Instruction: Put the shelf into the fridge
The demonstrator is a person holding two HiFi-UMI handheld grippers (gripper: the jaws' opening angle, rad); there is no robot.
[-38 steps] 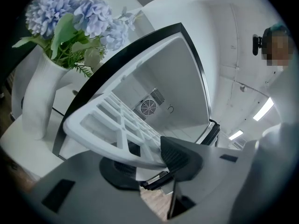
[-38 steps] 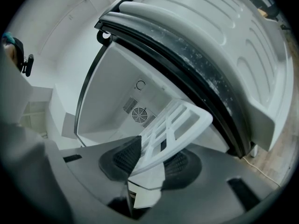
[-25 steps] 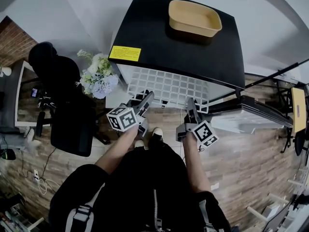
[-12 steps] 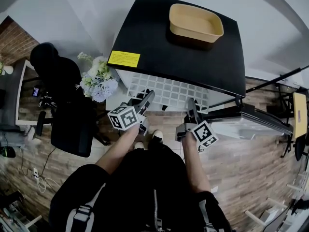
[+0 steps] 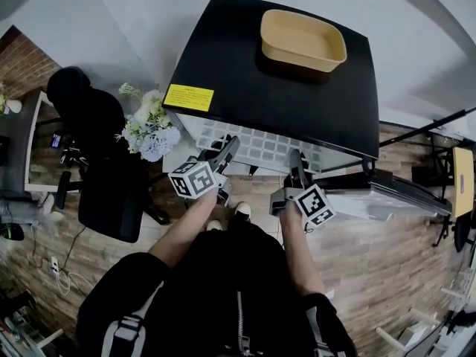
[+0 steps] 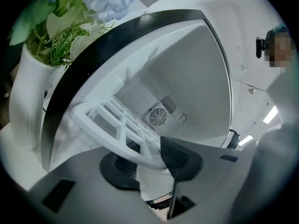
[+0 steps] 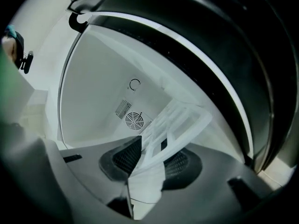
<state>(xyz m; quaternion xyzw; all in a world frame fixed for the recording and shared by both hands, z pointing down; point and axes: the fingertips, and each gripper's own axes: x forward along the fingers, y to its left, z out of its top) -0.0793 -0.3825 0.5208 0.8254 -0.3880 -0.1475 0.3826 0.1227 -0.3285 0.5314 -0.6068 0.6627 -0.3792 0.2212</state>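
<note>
One shelf (image 5: 256, 146), two grippers: left gripper (image 6: 147, 160) and right gripper (image 7: 154, 161) each clamp its near edge. One open fridge (image 5: 275, 73) lies ahead.

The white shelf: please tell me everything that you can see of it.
The shelf is a flat white grid, apparently plastic, with square openings and a rounded outer rim. It lies roughly level, partly inside the open fridge, and its front part sticks out under the black top. The left hand-held gripper and the right hand-held gripper each clamp that front rim, one near each corner.
</note>
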